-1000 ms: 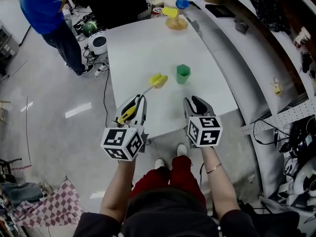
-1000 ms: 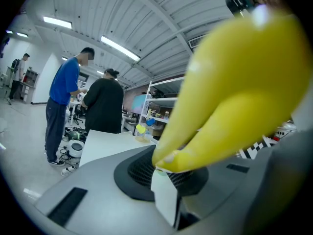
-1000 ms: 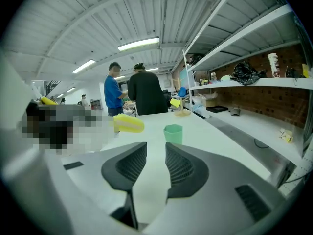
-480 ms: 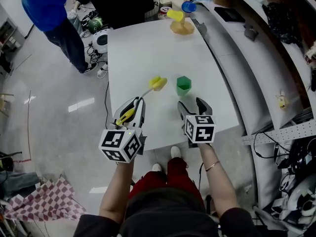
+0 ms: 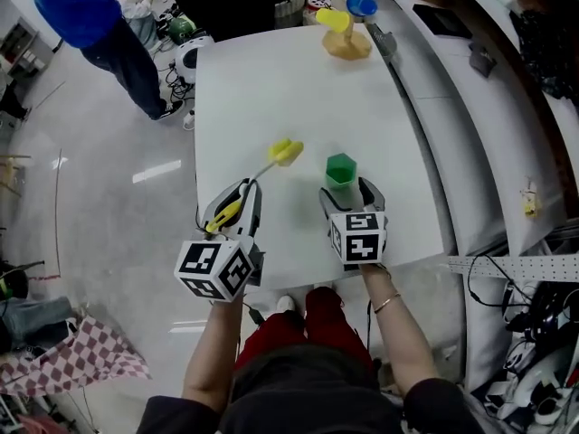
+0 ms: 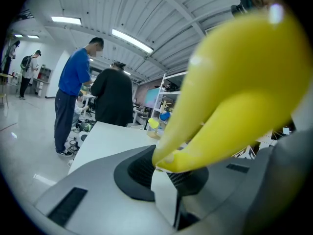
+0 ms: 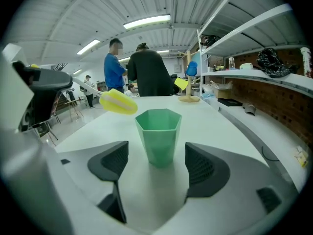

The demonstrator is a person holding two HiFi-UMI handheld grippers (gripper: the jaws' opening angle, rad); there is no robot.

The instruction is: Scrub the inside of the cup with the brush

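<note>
A green faceted cup [image 5: 340,170] stands upright on the white table [image 5: 271,80]. My right gripper [image 5: 351,193] sits just behind it. Its jaws have just been opening and now stand wide, with the cup [image 7: 159,133] between their tips and touching neither pad. My left gripper [image 5: 237,202] is shut on the yellow handle [image 6: 234,92] of the brush. The brush's yellow head [image 5: 286,151] hangs above the table to the left of the cup. In the right gripper view the brush head [image 7: 119,102] shows beside the cup's rim.
A wooden stand [image 5: 346,39] with a yellow and a blue cup is at the table's far end. Two people [image 5: 86,12] stand beyond the far left corner. A long grey bench [image 5: 470,134] runs along the right. The table's near edge lies under my grippers.
Both grippers have moved forward and down toward the cup. The right jaws went from nearly shut to wide, and the cup now stands between them. The brush stays in the left gripper.
</note>
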